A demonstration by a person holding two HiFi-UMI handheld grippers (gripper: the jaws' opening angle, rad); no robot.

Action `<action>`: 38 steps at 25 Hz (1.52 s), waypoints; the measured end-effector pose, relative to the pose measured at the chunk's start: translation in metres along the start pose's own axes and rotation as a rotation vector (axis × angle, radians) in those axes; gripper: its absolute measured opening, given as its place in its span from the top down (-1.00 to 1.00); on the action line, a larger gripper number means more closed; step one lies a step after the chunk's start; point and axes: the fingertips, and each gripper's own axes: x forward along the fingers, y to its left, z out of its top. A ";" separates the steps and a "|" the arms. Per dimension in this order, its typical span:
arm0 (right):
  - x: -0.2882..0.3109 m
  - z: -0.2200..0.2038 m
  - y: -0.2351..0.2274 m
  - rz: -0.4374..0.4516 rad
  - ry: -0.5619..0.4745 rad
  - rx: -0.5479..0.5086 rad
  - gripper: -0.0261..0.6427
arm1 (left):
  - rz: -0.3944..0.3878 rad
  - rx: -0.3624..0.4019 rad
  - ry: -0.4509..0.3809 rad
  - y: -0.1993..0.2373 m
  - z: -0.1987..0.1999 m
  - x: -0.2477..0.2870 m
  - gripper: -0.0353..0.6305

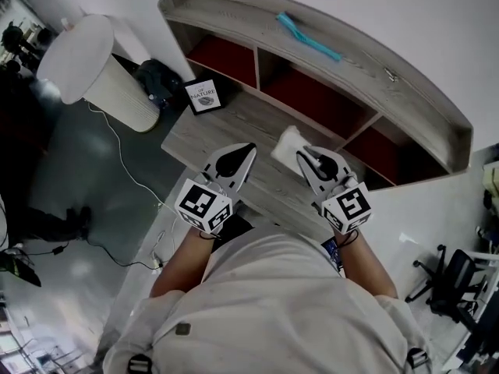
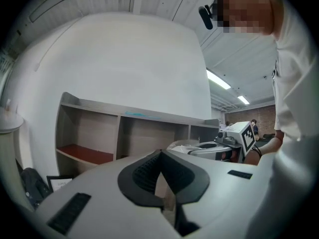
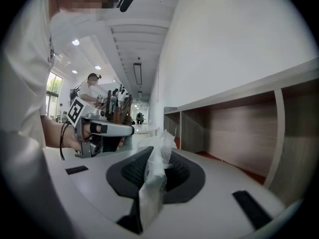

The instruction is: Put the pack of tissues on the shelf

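The white pack of tissues (image 1: 285, 146) is held above the wooden desk (image 1: 234, 127), in front of the shelf (image 1: 327, 53). My right gripper (image 1: 304, 157) is shut on its near edge. In the right gripper view the crinkled wrapper (image 3: 153, 180) stands pinched between the dark pads (image 3: 182, 173), and the shelf's compartments (image 3: 239, 133) lie to the right. My left gripper (image 1: 248, 151) hovers beside it to the left, shut with nothing in it. Its pads (image 2: 142, 173) meet at the tip in the left gripper view, where the pack (image 2: 182, 145) shows at the right.
A teal strip (image 1: 308, 36) lies on the shelf's top board. A small framed card (image 1: 205, 96) leans at the desk's far left corner, by a black bag (image 1: 156, 80) and a white ribbed bin (image 1: 101, 68). An office chair (image 1: 456, 283) stands at the right.
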 end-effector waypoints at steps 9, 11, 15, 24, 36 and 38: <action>0.068 0.010 -0.005 -0.106 -0.011 0.012 0.72 | -0.125 0.020 0.023 0.072 0.009 0.015 0.85; 0.085 0.014 -0.005 -0.125 -0.011 0.014 0.72 | -0.146 0.023 0.029 0.088 0.012 0.016 0.85; 0.117 0.022 -0.005 -0.162 -0.013 0.017 0.72 | -0.184 0.027 0.035 0.121 0.017 0.018 0.85; 0.183 0.032 -0.009 -0.225 0.001 0.016 0.72 | -0.249 0.010 0.037 0.189 0.025 0.024 0.85; 0.269 0.031 -0.028 -0.299 0.027 0.010 0.72 | -0.291 0.002 0.041 0.261 0.020 0.043 0.85; 0.282 0.029 -0.033 -0.311 0.041 0.013 0.72 | -0.291 0.007 0.042 0.270 0.019 0.047 0.85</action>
